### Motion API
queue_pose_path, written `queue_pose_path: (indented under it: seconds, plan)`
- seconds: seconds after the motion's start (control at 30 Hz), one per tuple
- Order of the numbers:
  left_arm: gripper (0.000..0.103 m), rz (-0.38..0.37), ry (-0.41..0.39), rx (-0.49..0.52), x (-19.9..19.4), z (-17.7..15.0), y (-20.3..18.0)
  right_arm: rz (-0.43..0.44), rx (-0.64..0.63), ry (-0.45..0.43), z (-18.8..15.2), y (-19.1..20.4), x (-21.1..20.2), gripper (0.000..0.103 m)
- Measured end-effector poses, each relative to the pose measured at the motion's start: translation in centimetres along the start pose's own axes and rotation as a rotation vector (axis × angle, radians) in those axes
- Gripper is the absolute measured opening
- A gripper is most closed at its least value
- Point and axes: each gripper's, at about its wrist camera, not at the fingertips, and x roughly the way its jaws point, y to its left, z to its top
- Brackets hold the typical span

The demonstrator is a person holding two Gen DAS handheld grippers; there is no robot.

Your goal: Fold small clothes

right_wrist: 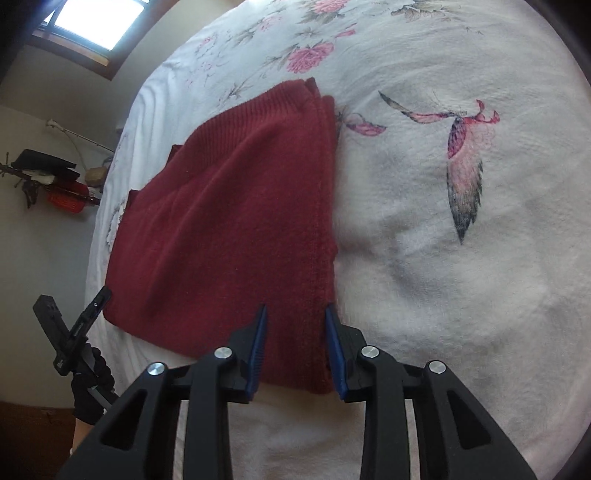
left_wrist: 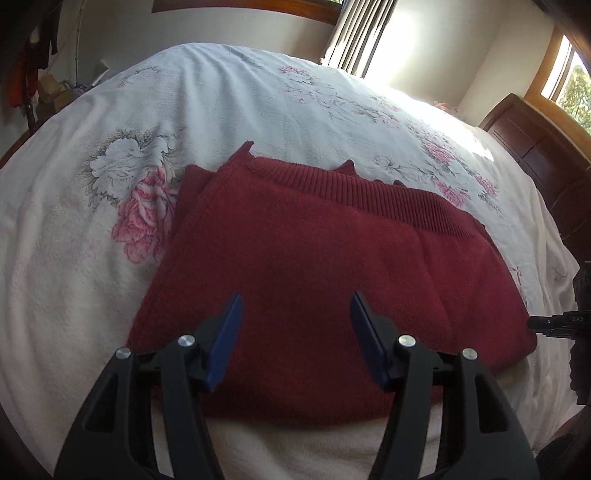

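Left wrist view: the left claw point(left_wrist: 295, 306) is held wide, empty, hovering over the near edge of the red knit garment point(left_wrist: 314, 266); nothing is pinched between the blue pads point(left_wrist: 225, 343). Right wrist view: the right claw point(right_wrist: 295, 314) is spread to a medium gap, straddling the garment's seamed side edge point(right_wrist: 321, 221) near the front corner. Contact with the cloth cannot be confirmed from this angle; probably nothing is gripped.

The garment is laid flat as a folded, roughly rectangular stack, ribbed hem point(left_wrist: 351, 195) at the far side, with lower layers poking out at the left and back edges. Both claws appear placed at the near edge so the stack could be doubled over away from the person, or merely let go after a fold; the fold is judged well along.

Beyond it, the bed point(left_wrist: 184, 110) is covered by a white floral spread with a butterfly print point(right_wrist: 461, 158). Farther off, a dark wood headboard point(left_wrist: 535, 147), curtains point(left_wrist: 354, 33) and bright windows are seen. A gloved hand point(right_wrist: 88, 391) on the other tool shows at lower left.
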Motion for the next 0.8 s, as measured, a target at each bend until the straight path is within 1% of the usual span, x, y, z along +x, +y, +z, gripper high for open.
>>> queue_pose_path:
  seconds: [0.03, 0.07, 0.1, 0.27, 0.33, 0.43, 0.53, 0.67, 0.73, 0.8]
  plan:
    - [0.059, -0.002, 0.021, -0.021, 0.4, -0.1, 0.1, -0.024, -0.008, 0.0, -0.2, 0.2, 0.2, 0.018]
    - [0.06, -0.008, 0.033, -0.041, 0.6, -0.3, 0.3, -0.037, -0.005, 0.001, -0.4, 0.3, 0.3, 0.011]
    - [0.06, -0.014, 0.037, -0.055, 0.7, -0.4, 0.5, -0.031, 0.008, -0.002, -0.5, 0.2, 0.3, 0.009]
    - [0.061, 0.007, 0.058, -0.069, 1.3, -0.1, 1.1, 0.011, 0.051, -0.054, -1.4, -0.7, -2.2, 0.006]
    - [0.061, 0.013, 0.072, -0.072, 1.6, 0.0, 1.3, 0.009, 0.054, -0.039, -1.7, -1.1, -1.9, 0.006]
    - [0.061, 0.036, 0.085, -0.053, 2.0, -0.3, 1.2, -0.038, 0.074, 0.023, -2.0, -2.2, 0.1, 0.006]
    - [0.061, 0.061, 0.09, -0.019, 2.5, -0.6, 0.8, -0.026, 0.102, 0.05, -1.8, -3.0, 1.5, 0.006]
    - [0.063, 0.09, 0.094, 0.02, 2.6, -0.9, 0.4, -0.035, 0.083, 0.05, -1.6, -2.8, 2.0, 0.007]
    - [0.064, 0.102, 0.099, 0.025, 2.5, -0.8, 0.1, -0.033, 0.068, 0.048, -1.5, -2.5, 2.0, 0.011]
    - [0.064, 0.088, 0.098, -0.003, 1.8, -0.6, -0.2, -0.013, 0.075, 0.014, -1.4, -2.0, 1.1, 0.024]
